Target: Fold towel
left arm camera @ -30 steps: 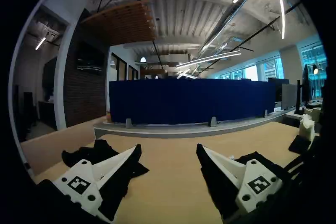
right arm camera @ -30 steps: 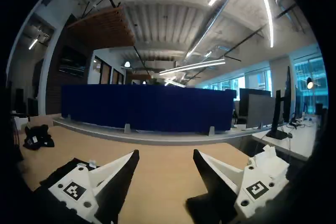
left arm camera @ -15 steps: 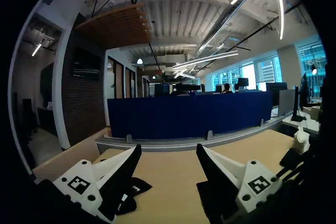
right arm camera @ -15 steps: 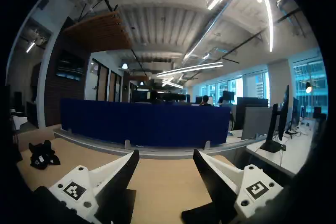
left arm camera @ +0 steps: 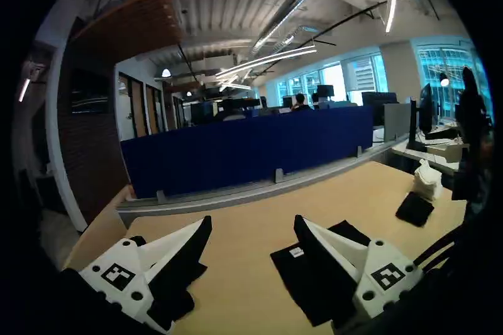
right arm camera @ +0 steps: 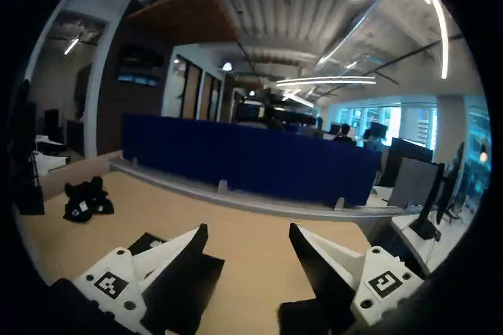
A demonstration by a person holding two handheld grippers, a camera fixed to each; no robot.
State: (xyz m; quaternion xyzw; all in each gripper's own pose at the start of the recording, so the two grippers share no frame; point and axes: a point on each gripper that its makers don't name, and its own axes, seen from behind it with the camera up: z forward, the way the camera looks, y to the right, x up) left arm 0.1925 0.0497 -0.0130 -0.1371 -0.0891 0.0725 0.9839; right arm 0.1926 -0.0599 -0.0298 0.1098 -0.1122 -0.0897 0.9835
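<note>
Left gripper (left arm camera: 251, 234), right gripper (right arm camera: 248, 237) raised; folded towel (left arm camera: 286, 272) now in view

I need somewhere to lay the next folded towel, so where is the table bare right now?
In the left gripper view, the table is bare between the crumpled black towel and the flat black towel, then on to the blue divider. The far right is crowded: a folded black cloth beside a white stack.

The left tongs (left arm camera: 251, 219) and right tongs (right arm camera: 246, 227) have white pointed fingers (left arm camera: 344, 251), black pads (left arm camera: 187, 252) and square markers (left arm camera: 118, 276).
</note>
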